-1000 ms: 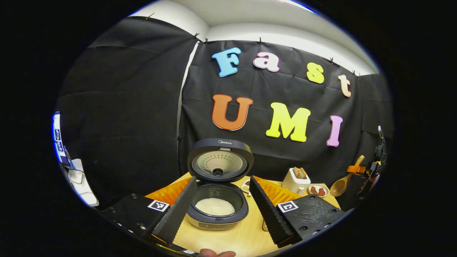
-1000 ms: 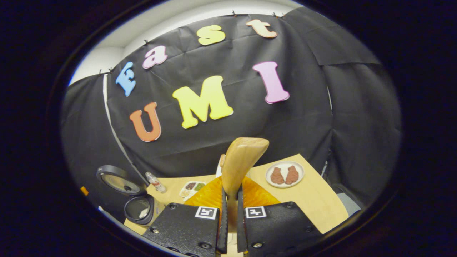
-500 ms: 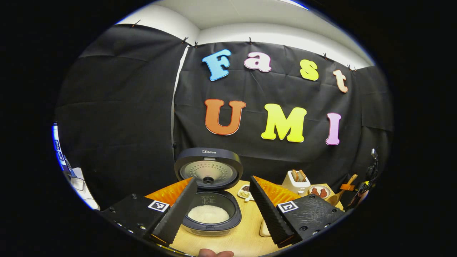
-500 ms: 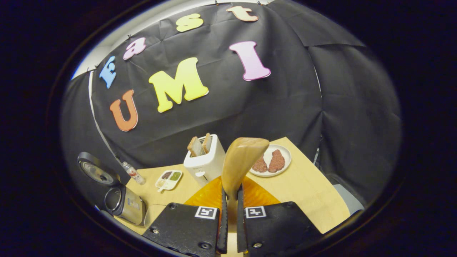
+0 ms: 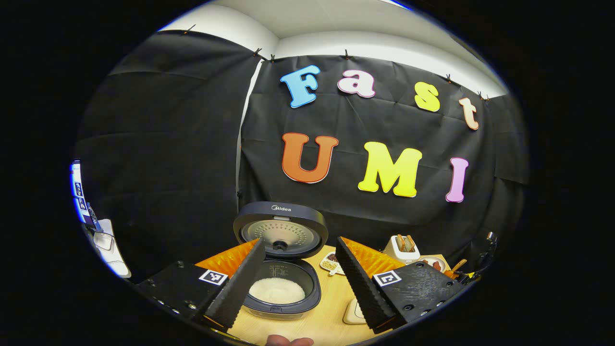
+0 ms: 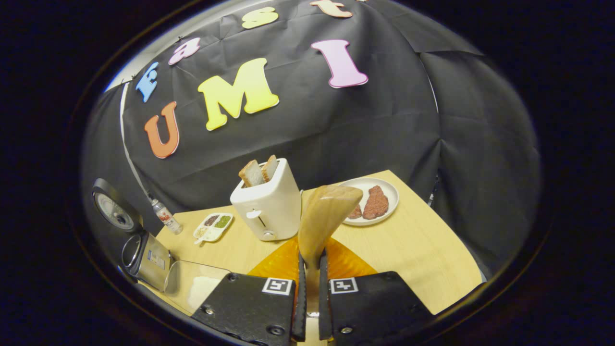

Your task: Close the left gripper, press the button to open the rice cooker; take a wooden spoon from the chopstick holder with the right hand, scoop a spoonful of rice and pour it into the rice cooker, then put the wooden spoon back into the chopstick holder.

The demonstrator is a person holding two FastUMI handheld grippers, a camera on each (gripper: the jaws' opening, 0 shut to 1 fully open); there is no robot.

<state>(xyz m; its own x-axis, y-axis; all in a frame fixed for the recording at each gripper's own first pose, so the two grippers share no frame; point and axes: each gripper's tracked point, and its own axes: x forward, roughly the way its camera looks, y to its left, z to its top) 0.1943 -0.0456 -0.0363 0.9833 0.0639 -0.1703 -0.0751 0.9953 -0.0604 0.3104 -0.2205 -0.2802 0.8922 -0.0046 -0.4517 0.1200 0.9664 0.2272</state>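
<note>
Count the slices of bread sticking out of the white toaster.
2: both stand side by side in the top slots of the white toaster, the left bread slice and the right bread slice, leaning slightly; nothing else hides there.

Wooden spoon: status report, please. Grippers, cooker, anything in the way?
Right gripper shut on wooden spoon, bowl up. Left gripper open, empty. Rice cooker lid up, rice inside. Toaster stands just beyond the spoon.

Even overhead light, sharp centre, fisheye warp at edges
</note>
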